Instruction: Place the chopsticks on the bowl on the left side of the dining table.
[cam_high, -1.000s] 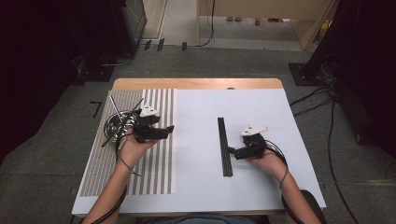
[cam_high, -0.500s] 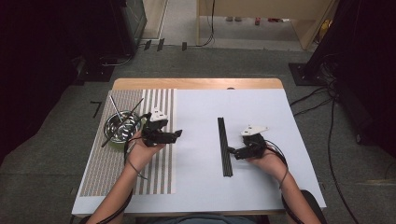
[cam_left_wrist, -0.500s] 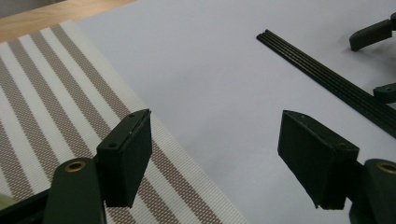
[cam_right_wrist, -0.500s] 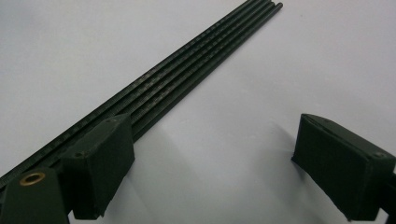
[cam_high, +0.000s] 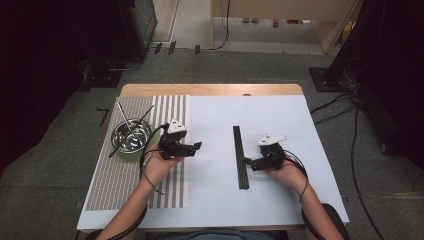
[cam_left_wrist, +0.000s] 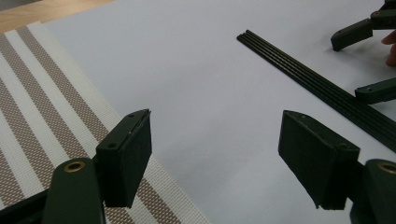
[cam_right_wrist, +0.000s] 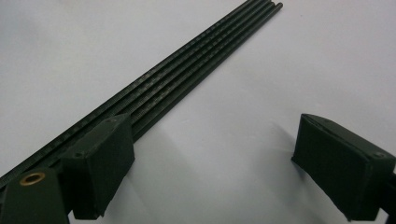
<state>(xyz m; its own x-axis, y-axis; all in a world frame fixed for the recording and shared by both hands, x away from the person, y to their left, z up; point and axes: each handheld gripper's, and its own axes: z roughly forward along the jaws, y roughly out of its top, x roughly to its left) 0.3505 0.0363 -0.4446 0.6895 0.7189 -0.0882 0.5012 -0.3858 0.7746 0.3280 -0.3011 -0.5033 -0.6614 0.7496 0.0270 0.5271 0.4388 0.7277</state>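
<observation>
Left gripper: I am seeing the left gripper (cam_high: 197, 146) hanging over the white tabletop (cam_high: 215, 200) at the inner edge of the striped mat (cam_high: 115, 180), its jaws spread with nothing between them.
Right gripper: the right gripper (cam_high: 247, 164) is sitting just right of the black rods (cam_high: 240, 156), jaws spread and empty.
Black rods: they are lying side by side as one bundle along the middle of the tabletop, pointing away from me.
Closer views: the right gripper view is showing the black rods (cam_right_wrist: 187, 79) as several ridged strips, with one jaw low beside or over them; I cannot tell whether it is touching. The left gripper view is catching the right gripper (cam_left_wrist: 362, 60) beyond the rods.
High view: it alone is giving me the metal bowl (cam_high: 131, 136) with thin sticks in it, on the mat.
Room: grey floor, cables (cam_high: 340, 107) trailing at right, dark equipment around.
Change: my left hand is now further from the bowl, nearer the middle; the right one is staying put.
</observation>
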